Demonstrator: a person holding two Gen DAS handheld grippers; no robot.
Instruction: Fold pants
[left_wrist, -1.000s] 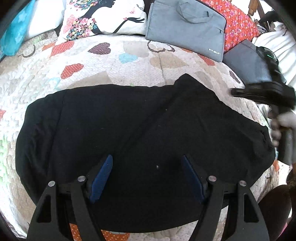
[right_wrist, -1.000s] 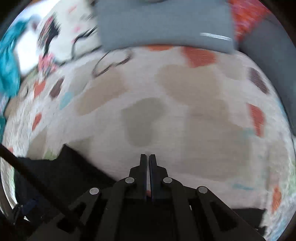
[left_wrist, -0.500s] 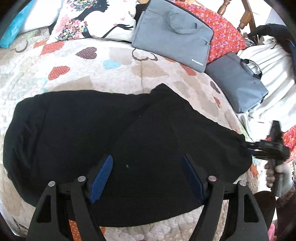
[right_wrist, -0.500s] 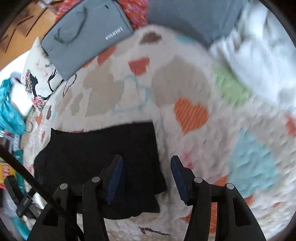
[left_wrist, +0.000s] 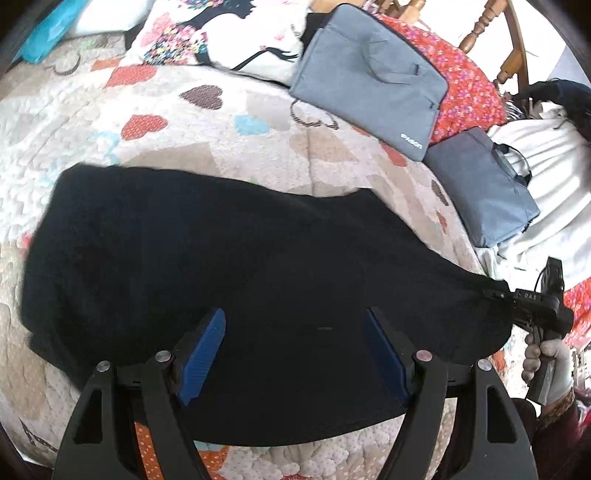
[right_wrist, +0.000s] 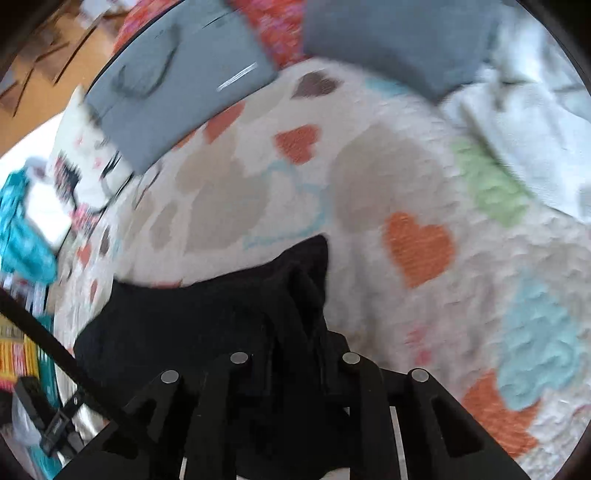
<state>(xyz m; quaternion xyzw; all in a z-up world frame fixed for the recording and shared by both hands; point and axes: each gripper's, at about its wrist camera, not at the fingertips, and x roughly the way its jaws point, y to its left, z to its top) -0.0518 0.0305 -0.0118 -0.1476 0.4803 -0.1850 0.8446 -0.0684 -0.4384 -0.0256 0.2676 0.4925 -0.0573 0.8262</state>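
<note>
Item: black soft-fabric pants (left_wrist: 236, 280), lying flat, part-folded, along the near edge of the heart-patterned quilted bedspread (left_wrist: 207, 140).

Right gripper (right_wrist: 295, 354): half a second ago its jaws stood apart over the pants' right end; they have just been closing and now pinch a bunched fold of the black cloth there.

Left gripper (left_wrist: 295, 354): jaws wide apart above the middle of the pants, gripping nothing.

Far edge: two grey fabric laptop bags (left_wrist: 369, 77), clear of the pants.

Assessment: right end secured; likely ready to be lifted and carried across for the next fold.
</note>
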